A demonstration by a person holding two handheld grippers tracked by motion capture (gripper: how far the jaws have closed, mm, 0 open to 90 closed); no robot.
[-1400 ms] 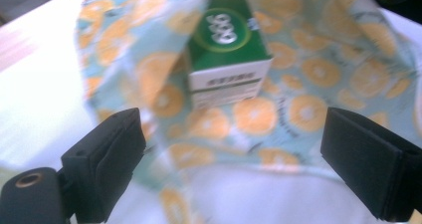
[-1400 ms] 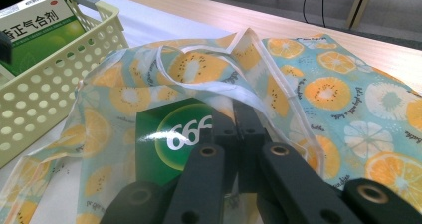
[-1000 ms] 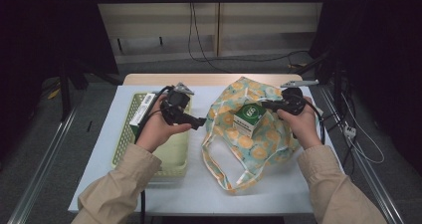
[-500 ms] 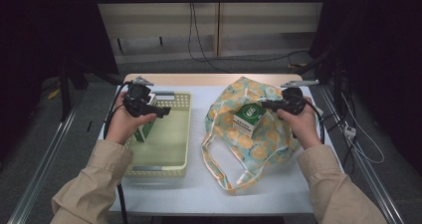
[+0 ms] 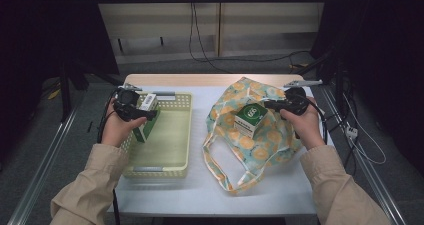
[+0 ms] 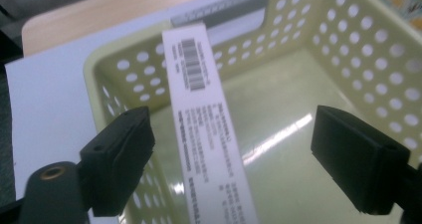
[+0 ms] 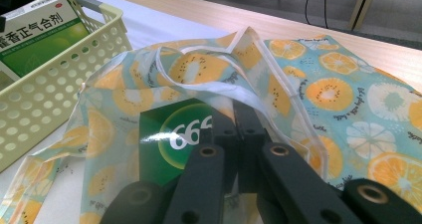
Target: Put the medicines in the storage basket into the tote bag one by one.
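Note:
A tall green-and-white box [image 5: 148,103] stands in the far left corner of the pale yellow basket [image 5: 157,172]. My left gripper [image 5: 147,115] is open around it. In the left gripper view the box's barcode side [image 6: 209,134] rises between the pads [image 6: 124,139] with gaps on both sides. These jaws have just been closing. My right gripper [image 5: 267,105] is shut on the rim of the fruit-print bag [image 5: 260,145] and holds its mouth up. A green "666" box [image 5: 251,117] sits in that mouth. The right gripper view shows my right gripper [image 7: 242,109], the bag [image 7: 338,94] and the green "666" box [image 7: 169,139].
The bag's long handles [image 5: 220,170] trail toward the table's front edge. A white sheet [image 5: 200,195] covers the table and wood shows at the far edge [image 5: 200,79]. In the right gripper view the basket [image 7: 54,94] with the tall box [image 7: 40,35] lies left of the bag.
My left gripper moved left, from beside the bag to the basket's far left corner, and now straddles the tall box. The right hand and the bag stayed put.

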